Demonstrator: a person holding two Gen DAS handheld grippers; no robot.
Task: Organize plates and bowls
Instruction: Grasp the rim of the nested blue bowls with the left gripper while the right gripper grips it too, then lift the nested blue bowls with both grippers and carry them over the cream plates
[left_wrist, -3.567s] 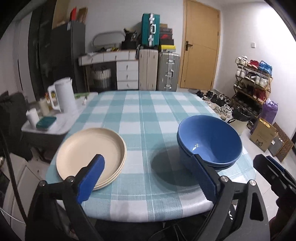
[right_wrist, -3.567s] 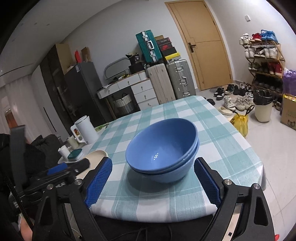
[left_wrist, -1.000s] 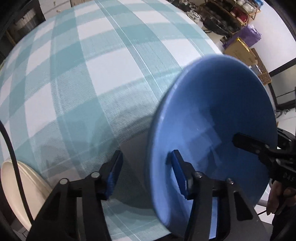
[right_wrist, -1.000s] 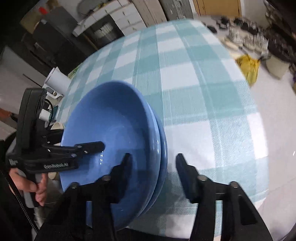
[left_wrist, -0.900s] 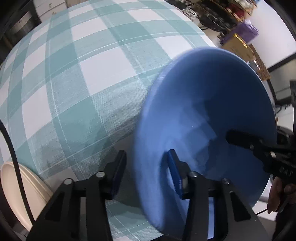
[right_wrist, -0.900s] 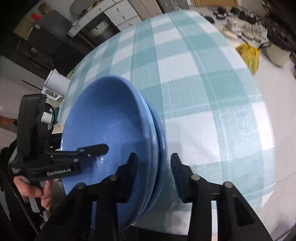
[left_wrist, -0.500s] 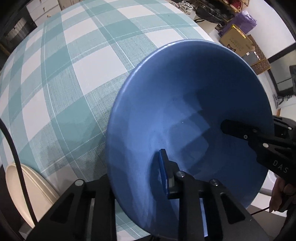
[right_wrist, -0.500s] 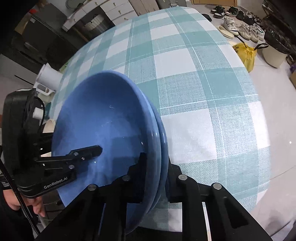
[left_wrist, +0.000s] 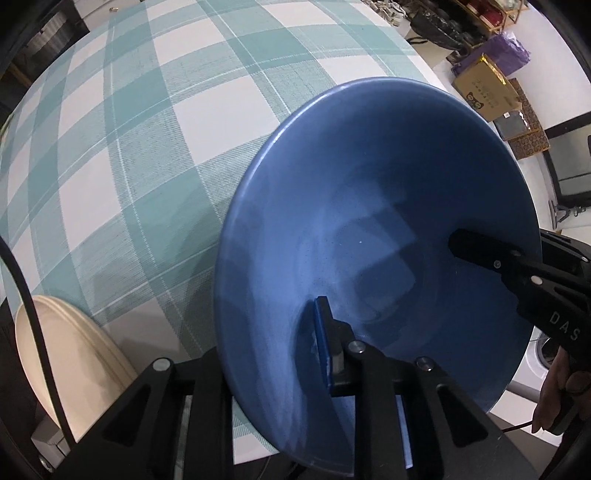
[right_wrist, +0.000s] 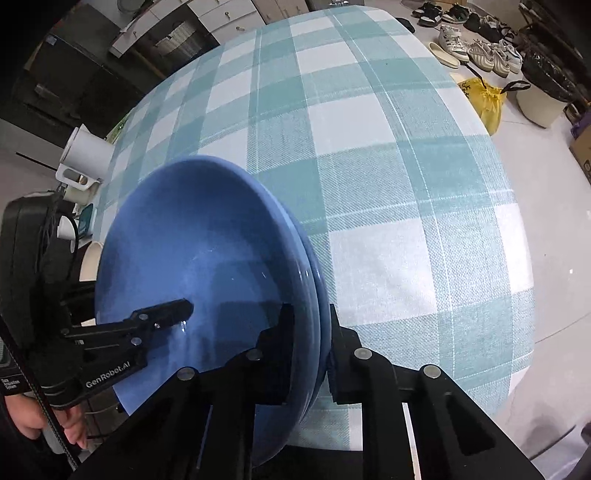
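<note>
Over a teal-and-white checked tablecloth (right_wrist: 406, 184), two nested glossy blue bowls (right_wrist: 207, 266), gripped at opposite rims: left gripper (left_wrist: 295, 343) clamped on the upper bowl's near rim, right gripper (right_wrist: 314, 328) pinching both rims together. Nearby, at the table's edge, stacked cream round plates (left_wrist: 70, 354).

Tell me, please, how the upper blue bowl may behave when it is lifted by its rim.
The upper blue bowl looks rigid, so it should keep its shape. Its glossy surface may slip between the fingers of the left gripper. It nests closely in the lower blue bowl, which the right gripper pinches, so they might stick at first.
</note>
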